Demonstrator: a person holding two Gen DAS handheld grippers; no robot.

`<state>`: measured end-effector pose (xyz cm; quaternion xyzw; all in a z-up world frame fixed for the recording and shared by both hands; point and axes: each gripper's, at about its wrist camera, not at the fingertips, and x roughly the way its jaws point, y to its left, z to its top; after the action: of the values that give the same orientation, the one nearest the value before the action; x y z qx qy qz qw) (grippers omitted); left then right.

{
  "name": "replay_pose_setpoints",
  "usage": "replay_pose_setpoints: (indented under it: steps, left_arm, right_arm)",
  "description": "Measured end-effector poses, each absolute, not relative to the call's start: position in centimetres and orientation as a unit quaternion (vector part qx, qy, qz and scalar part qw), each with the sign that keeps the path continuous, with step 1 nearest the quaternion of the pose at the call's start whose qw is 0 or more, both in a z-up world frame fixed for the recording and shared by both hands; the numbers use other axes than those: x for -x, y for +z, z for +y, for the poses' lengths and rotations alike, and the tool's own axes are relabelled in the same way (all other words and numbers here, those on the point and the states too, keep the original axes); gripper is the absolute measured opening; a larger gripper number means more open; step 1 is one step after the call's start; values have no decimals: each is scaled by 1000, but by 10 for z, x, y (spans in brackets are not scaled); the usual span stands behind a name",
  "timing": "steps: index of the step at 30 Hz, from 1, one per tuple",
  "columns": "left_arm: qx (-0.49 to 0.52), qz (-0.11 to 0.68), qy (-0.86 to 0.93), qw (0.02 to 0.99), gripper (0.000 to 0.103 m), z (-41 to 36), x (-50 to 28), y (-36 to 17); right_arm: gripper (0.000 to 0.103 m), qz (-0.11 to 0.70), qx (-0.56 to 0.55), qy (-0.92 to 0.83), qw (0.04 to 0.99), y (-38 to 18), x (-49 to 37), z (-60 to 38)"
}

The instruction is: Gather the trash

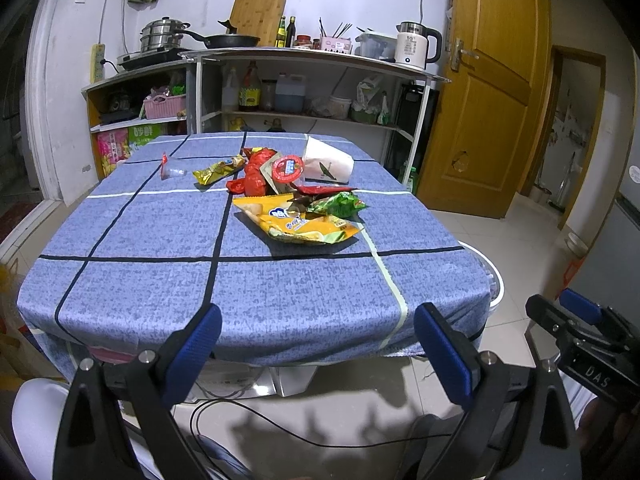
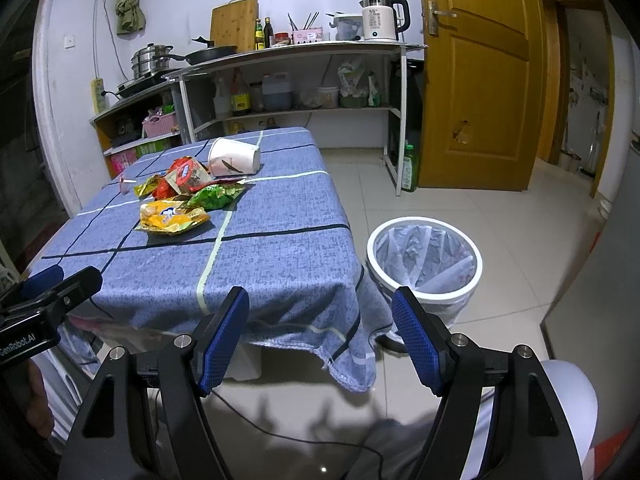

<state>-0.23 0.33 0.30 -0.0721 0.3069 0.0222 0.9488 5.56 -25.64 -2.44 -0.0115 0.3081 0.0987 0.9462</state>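
Observation:
Trash lies in a pile on the blue checked tablecloth (image 1: 160,280): a yellow snack bag (image 1: 296,224) (image 2: 172,216), a green wrapper (image 1: 338,204) (image 2: 214,196), red wrappers (image 1: 252,178), a red-lidded cup (image 1: 286,168) (image 2: 184,171), a gold wrapper (image 1: 218,170) and a tipped white paper cup (image 1: 328,160) (image 2: 234,158). A white bin (image 2: 424,264) with a clear liner stands on the floor right of the table. My left gripper (image 1: 318,320) is open, before the table's near edge. My right gripper (image 2: 320,308) is open too, low between table corner and bin. Both hold nothing.
A small clear cup with a red tag (image 1: 172,168) lies at the table's left. Behind the table stand kitchen shelves (image 1: 304,116) with pots, bottles and a kettle (image 1: 416,46). A wooden door (image 1: 492,92) is at the right. A cable (image 2: 280,432) runs across the tiled floor.

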Motion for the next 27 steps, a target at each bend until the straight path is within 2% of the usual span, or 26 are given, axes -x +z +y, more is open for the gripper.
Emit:
replay_pose_setpoints:
  steps: [27]
  left_arm:
    - [74, 308, 22, 948, 98, 2, 1, 2]
  right_arm:
    - [74, 312, 14, 98, 945, -25, -56, -254]
